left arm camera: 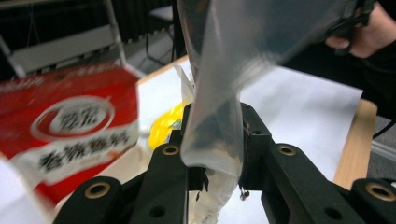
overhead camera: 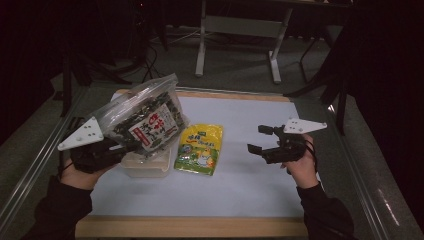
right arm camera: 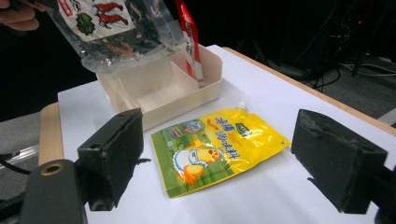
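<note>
A: What's nearest the person?

B: The two hands. In the high view the left gripper [overhead camera: 117, 145] is raised over the left side of the white mat [overhead camera: 250, 185], and its jaws are clamped on the edge of a clear plastic bag [overhead camera: 142, 112]. The left gripper view looks straight at that pinch: the clear film [left arm camera: 212, 135] is squeezed between the two black jaws.

A: And the other one?

B: The right gripper [overhead camera: 259, 140] sits over the right part of the mat, well apart from the bag. Its jaws stand wide with nothing between them.

A: Where exactly is the bag?

B: In the air, tilted, above the beige divided box [overhead camera: 147, 165] at the left of the mat. It holds dark dried bits and a red-and-white packet [overhead camera: 155, 127]. In the right gripper view the bag [right arm camera: 116, 32] hangs over the box [right arm camera: 159, 88], and a red packet edge [right arm camera: 189, 37] dips into one of the box's compartments.

A: Anything beyond that?

B: A yellow pouch with a cartoon duck [overhead camera: 200, 147] lies flat on the mat, just beside the box on its right. It rests between the two open jaws in the right gripper view [right arm camera: 217, 147], lying on the mat past them.
</note>
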The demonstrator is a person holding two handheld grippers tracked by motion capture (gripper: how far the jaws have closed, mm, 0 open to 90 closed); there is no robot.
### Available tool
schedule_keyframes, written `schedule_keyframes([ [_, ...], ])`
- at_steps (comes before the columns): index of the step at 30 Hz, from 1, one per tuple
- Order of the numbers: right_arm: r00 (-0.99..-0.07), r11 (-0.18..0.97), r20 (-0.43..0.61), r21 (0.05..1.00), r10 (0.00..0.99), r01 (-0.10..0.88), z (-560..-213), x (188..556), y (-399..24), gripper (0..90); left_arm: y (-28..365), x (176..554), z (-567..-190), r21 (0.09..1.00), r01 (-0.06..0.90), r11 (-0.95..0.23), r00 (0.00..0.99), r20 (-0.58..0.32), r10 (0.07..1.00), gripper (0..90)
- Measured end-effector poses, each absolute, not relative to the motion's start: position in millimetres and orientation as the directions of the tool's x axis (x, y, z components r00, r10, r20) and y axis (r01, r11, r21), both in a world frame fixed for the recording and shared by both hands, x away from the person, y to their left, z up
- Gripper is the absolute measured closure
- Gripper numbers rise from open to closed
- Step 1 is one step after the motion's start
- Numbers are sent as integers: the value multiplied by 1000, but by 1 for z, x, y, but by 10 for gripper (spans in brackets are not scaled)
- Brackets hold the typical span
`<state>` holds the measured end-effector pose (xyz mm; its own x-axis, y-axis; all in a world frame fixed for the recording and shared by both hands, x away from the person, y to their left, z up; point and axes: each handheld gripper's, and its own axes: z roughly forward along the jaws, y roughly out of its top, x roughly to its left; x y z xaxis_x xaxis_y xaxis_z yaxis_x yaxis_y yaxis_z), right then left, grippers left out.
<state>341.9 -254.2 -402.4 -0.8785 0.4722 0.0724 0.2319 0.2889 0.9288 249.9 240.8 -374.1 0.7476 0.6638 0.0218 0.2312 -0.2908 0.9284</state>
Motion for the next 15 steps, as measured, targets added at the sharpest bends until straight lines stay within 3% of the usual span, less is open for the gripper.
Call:
schedule_keyframes([
  [15, -871, 272, 101, 927, 480, 258, -405, 346, -261, 168, 265, 281, -382, 840, 357, -408, 712, 38, 701, 778],
])
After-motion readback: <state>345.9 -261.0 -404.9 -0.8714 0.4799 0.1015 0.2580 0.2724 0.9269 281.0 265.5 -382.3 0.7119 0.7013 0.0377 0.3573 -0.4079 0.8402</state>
